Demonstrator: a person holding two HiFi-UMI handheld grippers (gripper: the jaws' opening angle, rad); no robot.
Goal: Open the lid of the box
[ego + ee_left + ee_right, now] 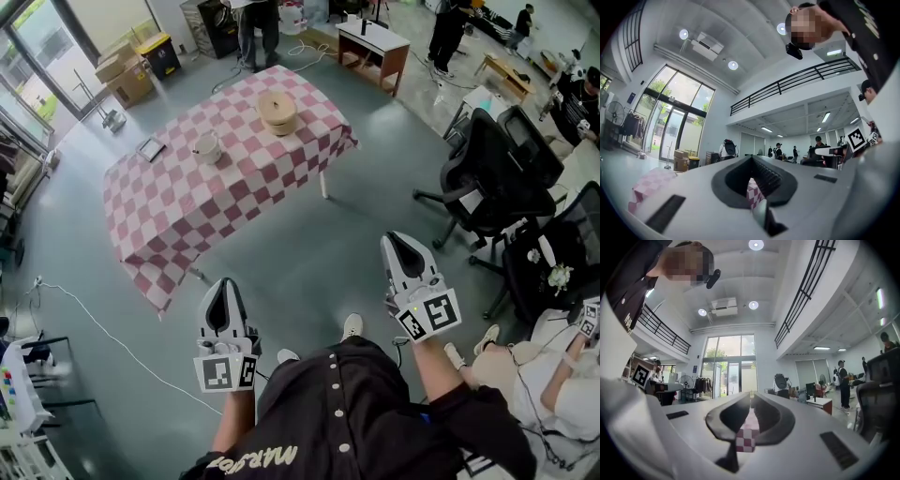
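**Head view.** The round box [277,111], lid on, stands on the far half of the table [178,216], which is draped in a pink-and-white checked cloth. A white cup [207,147] sits near the box on its left, and a small flat object [150,148] lies further left. The left gripper [225,283] and right gripper [395,240] are held over the grey floor, well apart from the table, both pointing toward it. Only this view shows the box.

**Left gripper view.** The jaws meet at their tips with nothing between them. A sliver of the checked cloth shows through the gap behind the tips.

**Right gripper view.** The jaws are likewise closed and empty. Tall windows [729,366] and a balcony railing [806,291] lie beyond.
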